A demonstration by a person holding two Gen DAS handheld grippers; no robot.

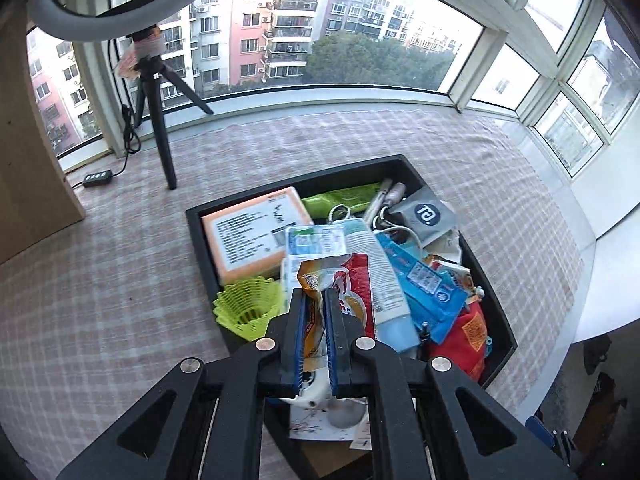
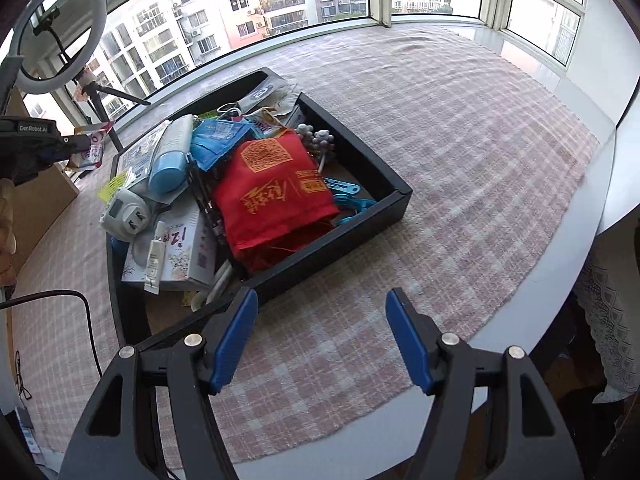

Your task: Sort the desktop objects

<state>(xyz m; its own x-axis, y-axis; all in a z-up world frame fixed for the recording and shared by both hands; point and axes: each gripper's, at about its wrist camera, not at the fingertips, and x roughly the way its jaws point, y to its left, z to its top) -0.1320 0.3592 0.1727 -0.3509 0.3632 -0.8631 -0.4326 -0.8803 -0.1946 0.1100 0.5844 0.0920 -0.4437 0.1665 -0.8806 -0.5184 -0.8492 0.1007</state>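
While its blue pads pinch a crinkled orange-and-red snack packet [image 1: 316, 312], the left gripper [image 1: 315, 320] hangs over the near end of a black tray [image 1: 196, 232], and the packet looks lifted clear of the pile beneath. That tray is heaped: an orange box [image 1: 252, 232] at the far left, a green shuttlecock [image 1: 248, 306] against the left wall, a pale blue tube [image 1: 384, 280] down the middle, blue sachets [image 1: 424, 284] and a red bag [image 2: 272, 188] to the right, a grey pouch [image 1: 426, 216] at the far end, and a white plug adapter [image 2: 124, 212] over the near rim. The right gripper [image 2: 320, 340] is spread wide and holds nothing, just outside the tray's near corner above the checked cloth [image 2: 460, 140]. Cloth lies bare to the right of the tray as far as the table edge [image 2: 580, 248]; a tripod [image 1: 160, 120] stands beyond the tray's far left.
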